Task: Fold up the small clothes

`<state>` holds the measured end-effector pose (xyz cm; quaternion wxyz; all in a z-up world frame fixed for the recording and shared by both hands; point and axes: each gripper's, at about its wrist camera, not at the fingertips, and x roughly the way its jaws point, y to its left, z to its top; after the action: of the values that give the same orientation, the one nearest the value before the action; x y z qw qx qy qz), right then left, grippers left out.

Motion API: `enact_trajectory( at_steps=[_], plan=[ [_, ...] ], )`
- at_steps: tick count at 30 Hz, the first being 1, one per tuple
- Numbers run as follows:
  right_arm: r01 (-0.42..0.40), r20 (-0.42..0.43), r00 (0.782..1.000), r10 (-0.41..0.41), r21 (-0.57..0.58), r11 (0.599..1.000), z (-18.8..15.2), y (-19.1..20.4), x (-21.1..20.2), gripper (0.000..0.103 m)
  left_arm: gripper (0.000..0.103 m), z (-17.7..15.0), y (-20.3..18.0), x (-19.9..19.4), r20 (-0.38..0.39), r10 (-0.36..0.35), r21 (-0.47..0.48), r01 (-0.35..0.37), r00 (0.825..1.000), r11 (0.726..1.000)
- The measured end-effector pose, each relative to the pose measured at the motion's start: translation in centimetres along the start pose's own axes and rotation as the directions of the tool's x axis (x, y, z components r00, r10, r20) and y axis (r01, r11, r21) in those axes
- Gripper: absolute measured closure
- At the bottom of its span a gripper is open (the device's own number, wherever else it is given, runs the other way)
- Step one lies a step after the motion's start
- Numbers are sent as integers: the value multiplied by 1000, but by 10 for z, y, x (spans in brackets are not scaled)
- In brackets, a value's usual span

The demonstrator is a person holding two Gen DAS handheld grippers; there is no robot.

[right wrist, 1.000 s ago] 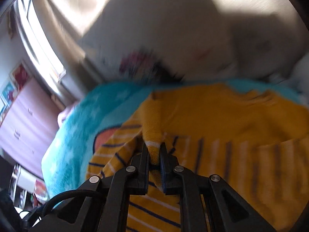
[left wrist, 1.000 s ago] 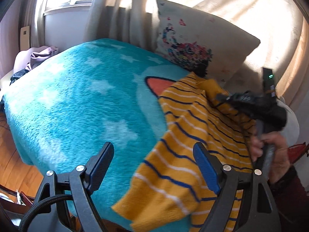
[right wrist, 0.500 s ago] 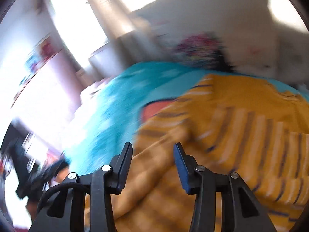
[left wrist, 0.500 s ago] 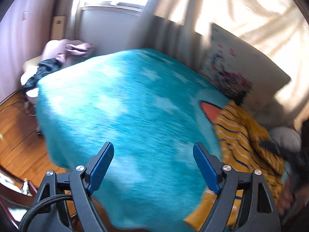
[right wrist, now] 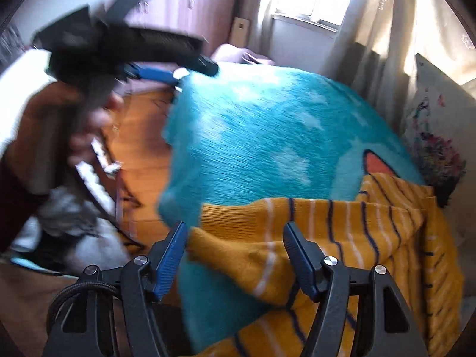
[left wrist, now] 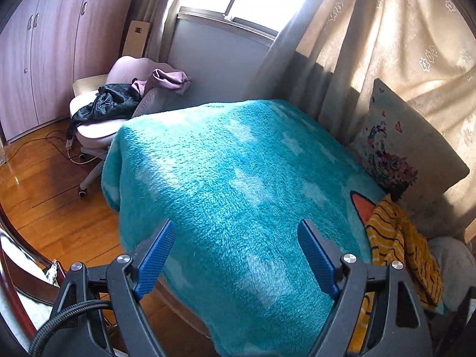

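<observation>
1. Left wrist view: left gripper stood wide open, nothing between its fingers, over the turquoise blanket. The striped yellow garment lay well right of them, near the pillow.
2. Right wrist view: right gripper had just been opening; the garment's folded edge lay loose between its fingers, unpinched.

Black gripper frames, blue ribbed fingers, silver screws.

Left claw gapes wide, empty; right claw, jaws just opening, seemingly grips nothing.
</observation>
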<state>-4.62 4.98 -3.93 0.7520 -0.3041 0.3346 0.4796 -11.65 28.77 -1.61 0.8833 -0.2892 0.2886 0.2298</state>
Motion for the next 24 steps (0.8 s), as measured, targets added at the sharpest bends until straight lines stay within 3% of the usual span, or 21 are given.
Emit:
enact_trajectory(
  at_steps=[1, 4, 7, 9, 13, 14, 15, 16, 17, 19, 21, 24],
  plan=[
    [-20, -16, 1000, 21, 48, 999, 2, -6, 4, 76, 20, 1, 2, -3, 10, 2, -8, -1, 1000, 1000],
    [-41, 16, 999, 39, 171, 984, 18, -35, 4, 102, 20, 3, 7, -11, 41, 13, -21, -12, 999, 1000],
    [-51, 111, 994, 21, 274, 960, 49, -66, -11, 103, 19, 5, 10, -18, 67, 21, -34, -19, 998, 999],
    [-68, 203, 979, 1, 325, 943, 79, -88, -33, 103, 19, 5, 9, -20, 63, 15, -38, -12, 998, 999],
    [-126, 371, 929, -11, 343, 931, 129, -111, -87, 103, 19, 2, 2, -21, 51, 2, -20, -1, 999, 1000],
    [-136, 393, 920, -3, 324, 936, 136, -112, -96, 103, 19, 1, 1, -21, 51, -3, -17, 3, 999, 1000],
    [-130, 384, 923, 9, 291, 948, 139, -108, -101, 102, 19, 1, -1, -22, 51, -8, -14, 8, 999, 1000],
    [-120, 342, 939, 29, 248, 961, 137, -102, -97, 94, 19, 0, -2, -22, 52, -12, -11, 13, 999, 1000],
    [-115, 300, 953, 44, 224, 968, 131, -95, -91, 69, 19, -1, -2, -22, 56, -14, -10, 15, 998, 1000],
    [-126, 205, 975, 88, 182, 975, 102, -76, -75, 36, 19, -1, 0, -21, 59, -9, -10, 9, 998, 1000],
    [-125, 88, 990, 114, 122, 985, 62, -52, -55, 36, 19, -1, 4, -19, 53, -8, -18, 9, 999, 1000],
    [-76, -12, 997, 76, 48, 996, 19, -25, -30, 36, 19, -3, 11, -13, 30, -2, -37, 4, 1000, 999]
  ],
)
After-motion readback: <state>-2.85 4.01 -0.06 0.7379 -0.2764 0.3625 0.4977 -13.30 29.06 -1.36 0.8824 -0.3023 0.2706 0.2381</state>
